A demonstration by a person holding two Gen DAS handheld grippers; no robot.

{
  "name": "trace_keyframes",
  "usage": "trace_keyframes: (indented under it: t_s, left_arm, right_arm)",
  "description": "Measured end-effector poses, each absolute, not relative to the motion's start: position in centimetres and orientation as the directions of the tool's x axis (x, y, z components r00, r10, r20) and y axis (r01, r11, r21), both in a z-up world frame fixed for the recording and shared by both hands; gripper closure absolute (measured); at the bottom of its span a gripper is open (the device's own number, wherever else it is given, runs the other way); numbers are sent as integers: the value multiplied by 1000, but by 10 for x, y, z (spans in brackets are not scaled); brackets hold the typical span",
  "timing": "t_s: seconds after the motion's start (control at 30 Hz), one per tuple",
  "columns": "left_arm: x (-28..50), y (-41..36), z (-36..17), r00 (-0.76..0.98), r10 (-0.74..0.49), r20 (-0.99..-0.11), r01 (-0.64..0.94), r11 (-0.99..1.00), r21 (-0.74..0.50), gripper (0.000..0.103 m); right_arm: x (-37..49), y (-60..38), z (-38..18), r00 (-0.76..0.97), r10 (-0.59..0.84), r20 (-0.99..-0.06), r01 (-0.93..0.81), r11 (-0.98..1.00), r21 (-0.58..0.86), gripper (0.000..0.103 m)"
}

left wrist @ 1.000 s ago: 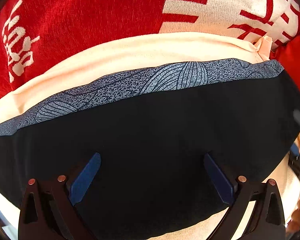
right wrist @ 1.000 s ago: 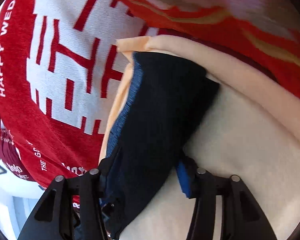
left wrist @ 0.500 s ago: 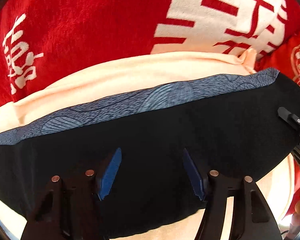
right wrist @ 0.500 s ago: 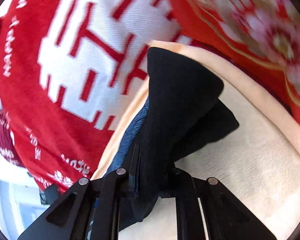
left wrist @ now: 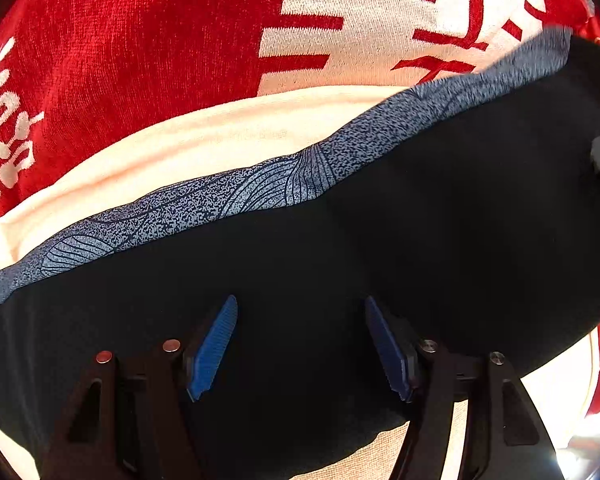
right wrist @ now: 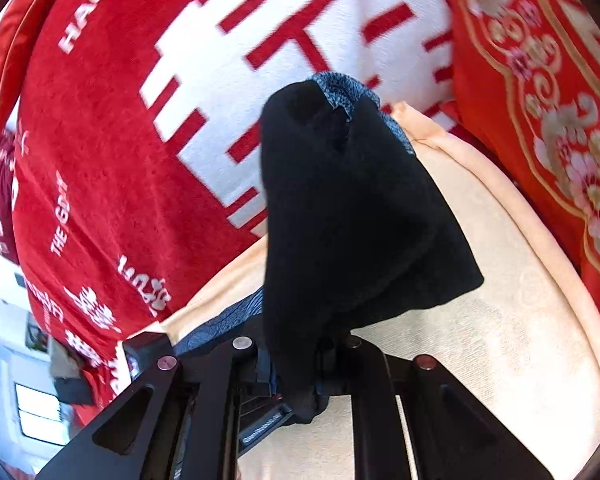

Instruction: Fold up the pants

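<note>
One pair of black pants [left wrist: 380, 260] lies on a cream cushion [left wrist: 180, 152]. Left gripper [left wrist: 300, 344] fingers spread apart above the fabric. Only the right view shows right gripper [right wrist: 300, 364] pinching a raised pants corner, plus one floral red pillow [right wrist: 540, 100].

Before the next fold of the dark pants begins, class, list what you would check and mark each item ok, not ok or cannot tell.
1. Right hand-held gripper shut on the dark navy fabric pants: ok.
2. Left hand-held gripper gripping the pants: not ok, jaws open over the cloth.
3. Lifted end held off the cream padded cushion: ok.
4. Grey patterned waistband flat: not ok, rippled.
5. Pants clear of the red blanket: cannot tell.
</note>
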State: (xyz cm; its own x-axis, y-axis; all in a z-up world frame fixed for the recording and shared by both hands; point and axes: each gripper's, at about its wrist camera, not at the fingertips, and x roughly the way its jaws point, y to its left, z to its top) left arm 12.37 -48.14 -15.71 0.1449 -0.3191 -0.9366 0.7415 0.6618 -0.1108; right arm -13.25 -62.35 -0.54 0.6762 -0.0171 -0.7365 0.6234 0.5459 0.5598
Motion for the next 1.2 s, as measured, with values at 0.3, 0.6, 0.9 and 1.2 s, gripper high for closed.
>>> trace_keyframes:
  t_s: [0.3, 0.6, 0.9, 1.2]
  left_arm:
    - [142, -446, -148, 81, -380, -921, 727, 655, -206, 34]
    - [212, -321, -118, 236, -306, -922, 595, 796, -112, 19]
    - [278, -196, -135, 292, -132, -947, 466, 884, 21, 18]
    - [283, -127, -134, 247, -132, -960, 450, 893, -7, 18]
  right_arm:
    - [-84, -561, 24, 609, -70, -790, 573, 728, 377, 89]
    - [-8, -461, 12, 495, -149, -856, 478, 869, 125, 82]
    - [47, -345, -75, 267, -371, -889, 325, 903, -279, 67]
    - [21, -260, -77, 314, -422, -851, 19, 899, -438, 46]
